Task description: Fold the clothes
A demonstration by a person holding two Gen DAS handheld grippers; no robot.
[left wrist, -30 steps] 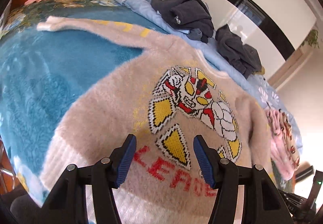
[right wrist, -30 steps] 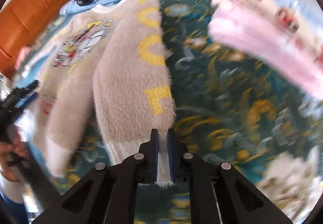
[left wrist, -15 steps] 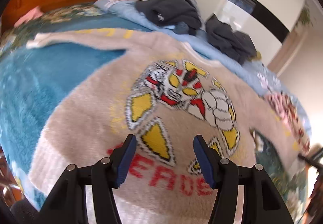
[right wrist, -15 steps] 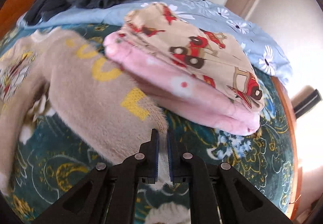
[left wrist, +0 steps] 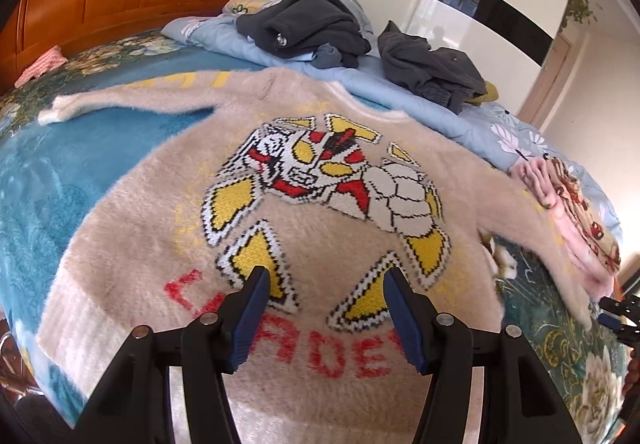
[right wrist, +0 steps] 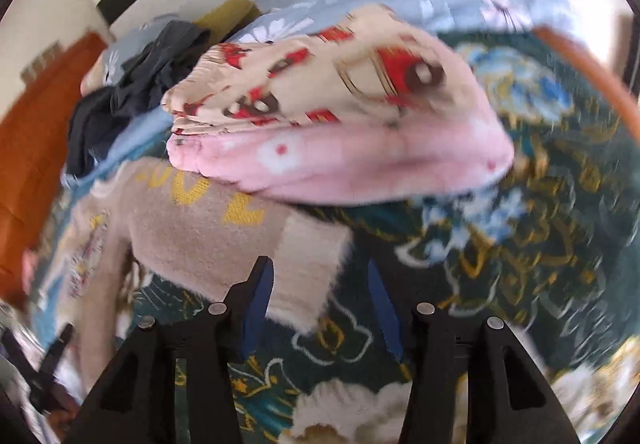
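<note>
— Beige fuzzy sweater (left wrist: 320, 204) spread face-up on blue floral bedspread (left wrist: 48, 180), sleeves out sideways

— Left gripper (left wrist: 324, 308)?

— Fingers apart over the hem lettering, gripping nothing

— Right gripper (right wrist: 316, 304)?

— Jaws opening, sleeve cuff (right wrist: 308, 268) loose between them, beside folded pink pile (right wrist: 340, 124)

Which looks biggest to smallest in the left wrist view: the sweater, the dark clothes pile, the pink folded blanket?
1. Sweater, though it lies nearest the camera.
2. Dark clothes pile.
3. Pink folded blanket, squeezed at the picture's edge, so unsure.
</note>
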